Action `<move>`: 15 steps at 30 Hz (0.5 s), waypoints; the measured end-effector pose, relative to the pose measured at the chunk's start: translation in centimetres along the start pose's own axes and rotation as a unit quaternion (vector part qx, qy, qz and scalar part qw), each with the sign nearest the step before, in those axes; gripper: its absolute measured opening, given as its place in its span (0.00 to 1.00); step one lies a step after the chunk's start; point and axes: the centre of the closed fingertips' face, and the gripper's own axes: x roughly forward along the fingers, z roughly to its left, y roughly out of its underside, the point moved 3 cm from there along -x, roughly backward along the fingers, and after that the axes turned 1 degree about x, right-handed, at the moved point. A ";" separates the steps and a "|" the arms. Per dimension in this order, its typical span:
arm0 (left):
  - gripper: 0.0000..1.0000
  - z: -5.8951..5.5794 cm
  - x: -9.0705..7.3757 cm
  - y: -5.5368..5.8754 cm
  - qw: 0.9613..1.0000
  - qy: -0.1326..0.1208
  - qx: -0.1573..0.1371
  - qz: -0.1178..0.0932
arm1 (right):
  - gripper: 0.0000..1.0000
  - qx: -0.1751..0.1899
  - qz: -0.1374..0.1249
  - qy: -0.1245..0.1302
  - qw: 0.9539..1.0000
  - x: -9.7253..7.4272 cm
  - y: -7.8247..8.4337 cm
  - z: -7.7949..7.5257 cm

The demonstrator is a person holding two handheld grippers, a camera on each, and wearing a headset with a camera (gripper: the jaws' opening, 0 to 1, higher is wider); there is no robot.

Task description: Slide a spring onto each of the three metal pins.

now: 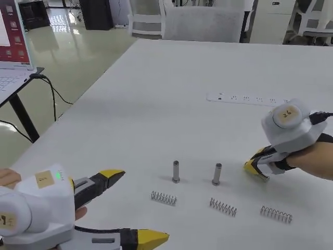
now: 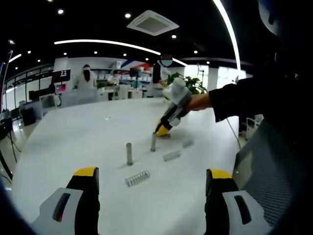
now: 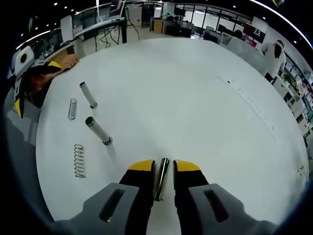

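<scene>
Right gripper [image 3: 163,169] was clamped shut on the third pin [image 3: 160,188], the rod running lengthwise between its yellow tips. In the head view I had it tipped down at the right end of the row, the pin's lower end at or just above the tabletop; I couldn't tell which. Left gripper [image 1: 132,207] hung close to me on the left, jaws spread wide, nothing in them.

Left pin [image 1: 176,172] and middle pin [image 1: 217,174] stood upright, clearly apart, both bare. No spring was on anything yet. Left spring [image 1: 164,198], middle spring [image 1: 223,207] and right spring [image 1: 276,214] lay flat, each on my side of its place in the row. Their long axes ran left to right, crosswise to the upright pins, so I reckoned each one needed turning on end before it could slide down.

Right spring lay just on my side of the right gripper, but that gripper was busy. Left spring sat ahead and to the right of the open left gripper, nearest to it, so I judged that the freer pairing.

Underneath was a plain white table [image 1: 156,104], with a power strip [image 1: 244,98] near its far side. Off to the left a laptop [image 1: 10,47] sat on a separate stand, a cable [image 1: 54,99] trailing from it. Chairs [image 1: 145,23] stood beyond the far edge on a glossy floor, and the left gripper view took in an open office with ceiling lights and people standing.
</scene>
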 end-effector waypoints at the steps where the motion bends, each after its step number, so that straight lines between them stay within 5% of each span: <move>1: 0.87 0.0 0.0 0.0 1.000 0.000 0.000 0.000 | 0.12 0.000 0.001 0.001 1.000 0.0 0.0 -0.1; 15: 0.87 0.1 0.0 -0.1 1.000 0.000 0.000 -0.002 | 0.09 0.009 0.018 -0.005 1.000 0.5 0.1 -0.1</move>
